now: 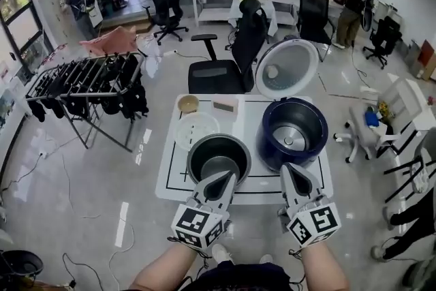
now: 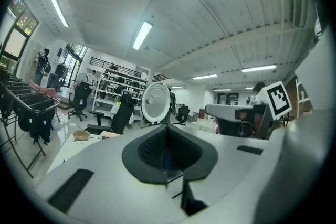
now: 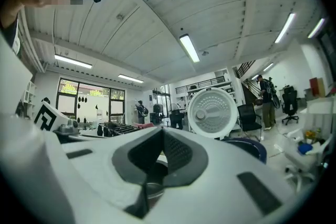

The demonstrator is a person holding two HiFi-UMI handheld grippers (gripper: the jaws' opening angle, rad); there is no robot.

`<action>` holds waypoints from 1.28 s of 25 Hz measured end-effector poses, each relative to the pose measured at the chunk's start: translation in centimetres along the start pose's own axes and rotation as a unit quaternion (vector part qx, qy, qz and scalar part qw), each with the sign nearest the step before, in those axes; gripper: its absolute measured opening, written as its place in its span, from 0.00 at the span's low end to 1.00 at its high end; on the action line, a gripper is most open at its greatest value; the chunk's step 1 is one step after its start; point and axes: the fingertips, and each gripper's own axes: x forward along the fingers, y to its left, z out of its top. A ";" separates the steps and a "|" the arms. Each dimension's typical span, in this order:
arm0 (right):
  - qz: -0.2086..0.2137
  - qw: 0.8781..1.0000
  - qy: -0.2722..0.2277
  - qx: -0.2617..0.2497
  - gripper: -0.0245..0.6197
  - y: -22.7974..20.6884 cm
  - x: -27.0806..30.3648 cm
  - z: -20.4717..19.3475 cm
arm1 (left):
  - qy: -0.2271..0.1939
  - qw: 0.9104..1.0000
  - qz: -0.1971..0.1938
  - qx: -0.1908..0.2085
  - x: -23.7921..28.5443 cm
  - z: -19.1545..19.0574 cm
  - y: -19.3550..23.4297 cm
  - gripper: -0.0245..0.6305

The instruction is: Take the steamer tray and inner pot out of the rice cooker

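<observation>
Over table edge [image 1: 259, 200], left tongs [image 1: 223, 180] and right tongs [image 1: 291, 174] closed, apparently empty, near inner pot [image 1: 218, 145].

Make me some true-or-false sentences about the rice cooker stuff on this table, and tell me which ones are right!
1. The rice cooker's lid stands open. True.
2. The inner pot sits inside the cooker. False: it stands on the table, left of the cooker.
3. The white steamer tray lies on the table. True.
4. The left tool is wide open. False: its jaws are shut, holding nothing.
5. The right tool is shut and empty. True.
</observation>
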 end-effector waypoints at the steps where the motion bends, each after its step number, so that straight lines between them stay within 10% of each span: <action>1: 0.001 1.000 0.002 -0.003 0.04 -0.3 -0.7 0.0 | 0.000 1.000 -0.003 0.002 0.0 -0.1 -0.9 0.04; 16: 0.075 0.996 0.027 0.026 0.04 -4.5 -14.2 -2.3 | 0.005 0.997 0.081 0.006 -4.0 -4.5 -15.9 0.04; 32: 0.134 0.989 0.040 0.039 0.04 -3.7 -17.6 -4.0 | -0.014 0.988 0.156 -0.001 -7.4 -6.1 -19.0 0.04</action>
